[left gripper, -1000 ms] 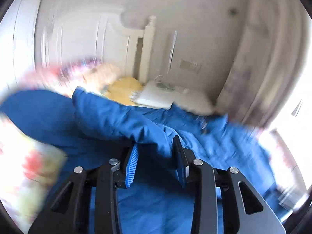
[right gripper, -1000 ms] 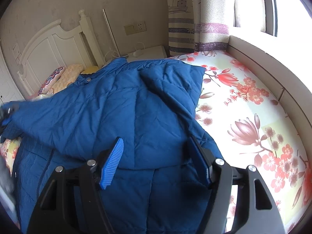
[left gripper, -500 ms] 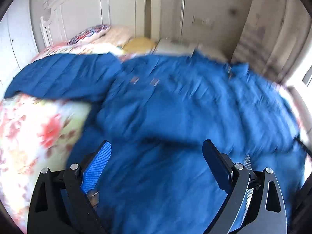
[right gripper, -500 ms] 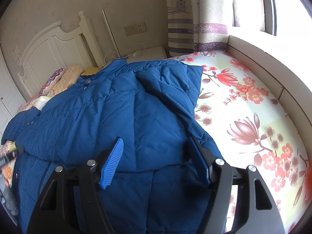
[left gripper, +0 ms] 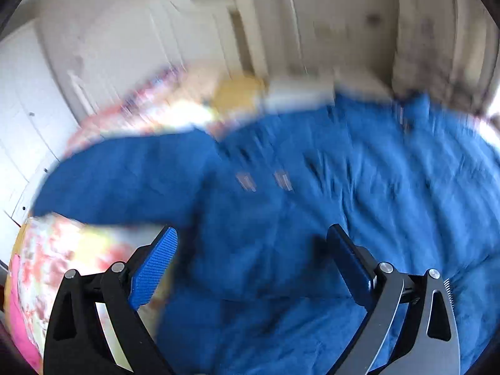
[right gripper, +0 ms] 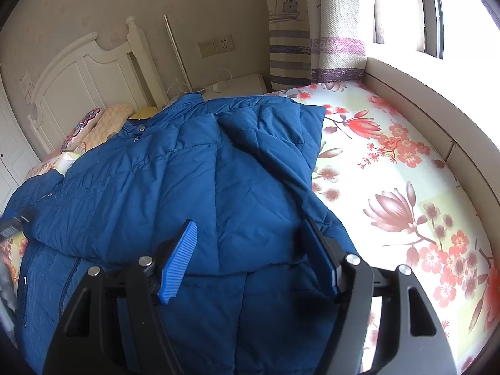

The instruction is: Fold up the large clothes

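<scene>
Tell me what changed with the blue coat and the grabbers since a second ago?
The left gripper let go: a second ago its jaws pinched a fold of the blue coat, now they stand wide open above it. The sleeve it carried now lies across the coat, and that gripper has pulled back. The right gripper stayed open and nearly still; the flowered sheet did not move.

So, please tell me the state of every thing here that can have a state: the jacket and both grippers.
blue jacket: spread on the bed, one side folded across the body
left gripper: open, holding nothing, view blurred
right gripper: open, holding nothing, over the jacket
curtain: drawn aside at the window
</scene>
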A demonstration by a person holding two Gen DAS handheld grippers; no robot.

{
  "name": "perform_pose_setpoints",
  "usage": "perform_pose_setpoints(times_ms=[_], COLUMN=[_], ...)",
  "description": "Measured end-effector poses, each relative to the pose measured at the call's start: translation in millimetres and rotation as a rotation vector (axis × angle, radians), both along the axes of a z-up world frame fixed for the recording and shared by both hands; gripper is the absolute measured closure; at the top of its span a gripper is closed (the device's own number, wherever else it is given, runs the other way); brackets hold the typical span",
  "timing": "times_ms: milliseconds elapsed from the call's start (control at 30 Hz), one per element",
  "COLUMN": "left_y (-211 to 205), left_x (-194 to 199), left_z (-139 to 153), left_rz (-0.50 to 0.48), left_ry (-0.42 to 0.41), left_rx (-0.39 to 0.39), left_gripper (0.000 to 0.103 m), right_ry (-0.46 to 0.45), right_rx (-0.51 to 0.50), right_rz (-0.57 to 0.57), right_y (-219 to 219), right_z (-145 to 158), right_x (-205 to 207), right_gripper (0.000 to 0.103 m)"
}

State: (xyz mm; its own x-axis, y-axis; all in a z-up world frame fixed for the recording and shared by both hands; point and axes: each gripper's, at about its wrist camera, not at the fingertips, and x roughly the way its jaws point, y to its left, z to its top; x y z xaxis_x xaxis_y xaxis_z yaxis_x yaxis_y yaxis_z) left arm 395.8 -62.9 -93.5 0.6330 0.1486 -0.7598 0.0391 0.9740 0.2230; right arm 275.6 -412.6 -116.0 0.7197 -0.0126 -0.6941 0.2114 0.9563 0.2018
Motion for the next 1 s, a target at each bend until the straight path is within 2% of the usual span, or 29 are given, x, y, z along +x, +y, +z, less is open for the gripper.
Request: perform_pose_setpoints(times_ms=[33,67,200,300,367,400,433,467,500,533,600,633,767,867,900,1000], left_y=[-6,-8,-5,-10,-20,-21,-22,-19,-17,-16,-14,-13,-10,-5,-4,3], left_x=[4,1,3,-4,-5,-9,-8,-7,-7,-7,-7,-7,-5,-3,-3,-1], left_z=[-17,-28,-28,-28,-28,-28,-28,-26,-26,-26,-25,-25,-25,-25,-25,-26], left_rz=[-0.005,-0.017,-0.010,-0.007,-0.009,-0.010,-0.010,-0.010,-0.010,-0.010,-0.010,-0.010,-0.011,-0.010,-0.010,-0.008], left_ry=[0.025,-0.003,-0.007,-0.037,-0.063,-0.069,-0.071,-0.069,-0.066,-0.061,-0.059,-0.056,-0.046,-0.031,-0.027,-0.008], left_rx=[0.042,0.046,0.019,0.076,0.134,0.144,0.148,0.141,0.133,0.120,0.108,0.101,0.070,0.027,0.017,-0.038], left_gripper=[0.005,0.005,0.004,0.004,0.004,0.004,0.004,0.004,0.004,0.004,0.004,0.004,0.004,0.004,0.004,0.004], right_ry=[0.000,0.001,-0.006,-0.075,-0.127,-0.122,-0.075,0.017,0.108,0.135,0.195,0.189,0.055,-0.006,0.013,0.158], right_rx=[0.001,0.000,-0.008,-0.064,-0.093,-0.108,-0.126,-0.152,-0.180,-0.234,-0.230,-0.219,-0.230,-0.245,-0.238,-0.260], right_rz=[0.001,0.002,-0.003,-0.050,-0.028,-0.003,0.034,0.088,0.131,0.133,0.131,0.117,0.056,0.061,0.052,-0.018], right_y=[0,1,1,4,12,16,22,29,37,44,46,45,46,46,42,30], right_z=[0,0,1,11,17,17,13,4,-5,-3,2,13,56,66,63,24], right_x=[0,0,0,-13,-20,-18,-11,1,12,15,22,26,49,90,103,146], right_gripper=[0.034,0.034,0.033,0.035,0.035,0.034,0.033,0.032,0.025,0.024,0.024,0.025,0.025,0.019,0.018,0.017])
